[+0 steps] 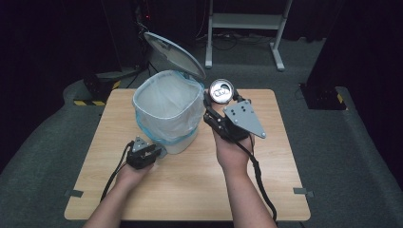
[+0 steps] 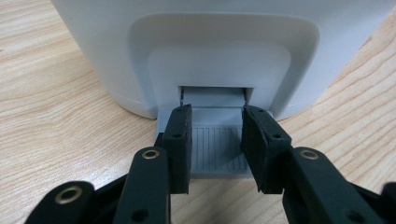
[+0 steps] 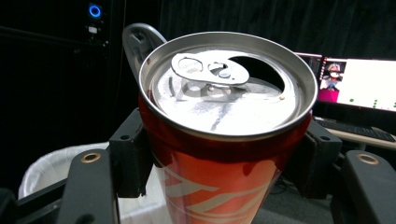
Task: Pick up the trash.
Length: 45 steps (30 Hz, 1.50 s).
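black jaws of the right gripper [image 3: 224,172] are clamped on a red can [image 3: 224,135], opened, its top tilted toward the camera; in the high view that can [image 1: 222,90] is held up off the table [image 1: 190,190], just right of the bin [image 1: 166,114] and not yet over its mouth. left gripper [image 2: 217,149] sits low at the bin's base, jaws partly apart and astride the grey pedal [image 2: 217,154], seemingly pressing it, since the lid [image 1: 173,54] stands raised behind the rim. so the pickup and the lid-opening look done; what is left, by my reading, is carrying the can leftward over the white liner [image 1: 164,102] and letting it go. nothing lies between can and bin. the near rim and the raised lid are the only things to clear. a desk frame [image 1: 247,28] stands well behind, and a lit monitor [image 3: 359,84] shows off to the side.
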Tool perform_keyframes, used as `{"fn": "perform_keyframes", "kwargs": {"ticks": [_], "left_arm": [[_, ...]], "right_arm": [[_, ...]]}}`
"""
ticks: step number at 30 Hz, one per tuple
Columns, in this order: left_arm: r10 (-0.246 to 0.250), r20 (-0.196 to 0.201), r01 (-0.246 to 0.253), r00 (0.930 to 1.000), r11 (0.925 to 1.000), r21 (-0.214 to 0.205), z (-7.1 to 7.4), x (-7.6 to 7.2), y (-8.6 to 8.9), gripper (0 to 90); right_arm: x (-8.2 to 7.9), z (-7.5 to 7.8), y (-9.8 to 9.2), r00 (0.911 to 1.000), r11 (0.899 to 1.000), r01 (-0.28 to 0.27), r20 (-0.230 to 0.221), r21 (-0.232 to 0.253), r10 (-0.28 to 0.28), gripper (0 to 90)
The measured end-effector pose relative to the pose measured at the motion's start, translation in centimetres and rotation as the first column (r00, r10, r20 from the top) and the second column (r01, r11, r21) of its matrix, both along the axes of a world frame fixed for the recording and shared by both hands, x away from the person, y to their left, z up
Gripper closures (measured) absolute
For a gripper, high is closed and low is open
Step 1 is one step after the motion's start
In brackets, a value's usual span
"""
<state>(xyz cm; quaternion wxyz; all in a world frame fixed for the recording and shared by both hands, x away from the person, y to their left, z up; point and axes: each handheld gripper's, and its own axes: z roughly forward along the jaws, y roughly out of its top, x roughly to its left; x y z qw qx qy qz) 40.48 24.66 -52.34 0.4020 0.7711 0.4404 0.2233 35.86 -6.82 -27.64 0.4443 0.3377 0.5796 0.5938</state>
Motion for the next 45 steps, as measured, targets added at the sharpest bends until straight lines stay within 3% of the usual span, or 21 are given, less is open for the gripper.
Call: {"fn": "perform_keyframes", "kwargs": {"ticks": [14, 24, 38, 45], "left_arm": [[0.000, -0.003, 0.000, 1.0000, 1.0000, 0.002, 0.0, 0.0, 0.0, 63.3], [-0.003, -0.004, 0.003, 1.0000, 1.0000, 0.003, 0.0, 0.0, 0.0, 63.3], [-0.002, -0.004, 0.002, 1.0000, 1.0000, 0.001, 0.0, 0.0, 0.0, 63.3], [-0.002, -0.004, 0.002, 1.0000, 1.0000, 0.001, 0.0, 0.0, 0.0, 63.3]], "right_arm": [[0.6, 1.9, 3.2, 0.9965, 0.996, -0.080, 0.027, 0.029, 0.079, 33.9], [1.2, 2.0, 6.0, 0.9912, 0.991, -0.128, 0.035, 0.031, 0.127, 33.8], [4.0, 1.5, 9.7, 0.9880, 0.988, -0.154, 0.003, 0.028, 0.154, 33.8], [5.6, 1.3, 10.3, 0.9841, 0.982, -0.175, -0.020, 0.069, 0.176, 33.8]]}}
